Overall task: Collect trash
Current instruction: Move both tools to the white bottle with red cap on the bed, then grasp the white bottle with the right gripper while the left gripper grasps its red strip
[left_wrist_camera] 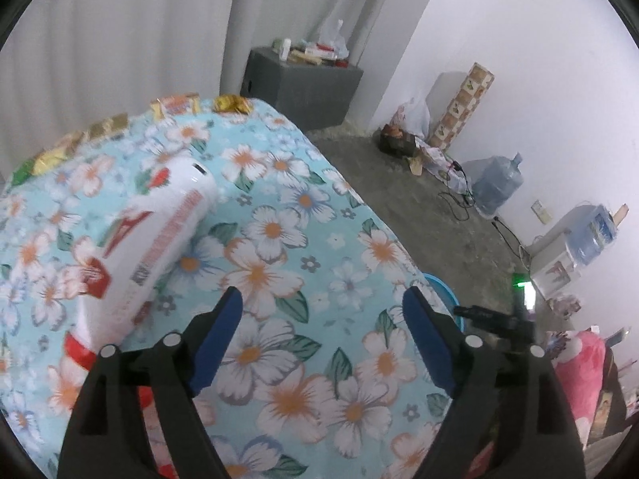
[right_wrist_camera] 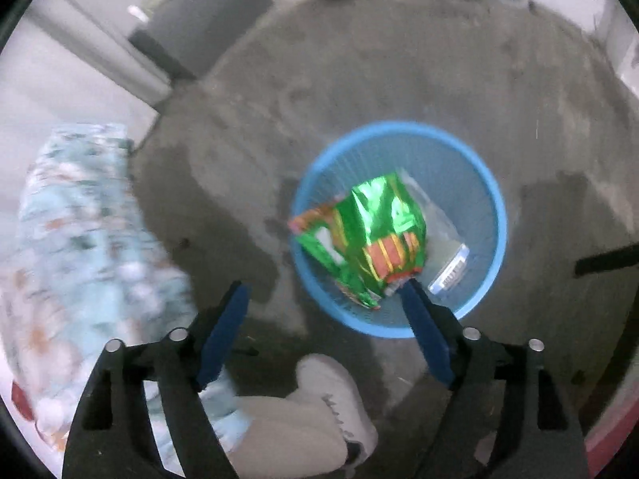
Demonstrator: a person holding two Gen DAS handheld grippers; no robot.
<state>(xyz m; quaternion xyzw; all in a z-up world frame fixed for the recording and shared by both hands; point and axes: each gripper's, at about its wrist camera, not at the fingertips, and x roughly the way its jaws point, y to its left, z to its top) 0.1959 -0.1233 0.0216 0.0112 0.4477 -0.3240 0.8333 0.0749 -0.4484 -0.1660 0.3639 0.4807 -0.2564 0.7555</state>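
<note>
Now both claws gape, empty.
Right claw (right_wrist_camera: 325,293) hangs above the blue basket (right_wrist_camera: 495,199) holding a green wrapper (right_wrist_camera: 375,231); left claw (left_wrist_camera: 321,299) over the floral counter (left_wrist_camera: 287,239), beside a white bottle (left_wrist_camera: 155,247).

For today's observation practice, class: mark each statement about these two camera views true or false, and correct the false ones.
1. The basket is blue. True.
2. A green wrapper is in the basket. True.
3. The right gripper is clamped on the wrapper. False: its fingers stand apart with nothing between them.
4. The white bottle lies on the floral cloth. True.
5. The left gripper holds the bottle. False: it is open and empty; the bottle lies to its left.
6. The basket stands on the cloth. False: it stands on the grey floor.
</note>
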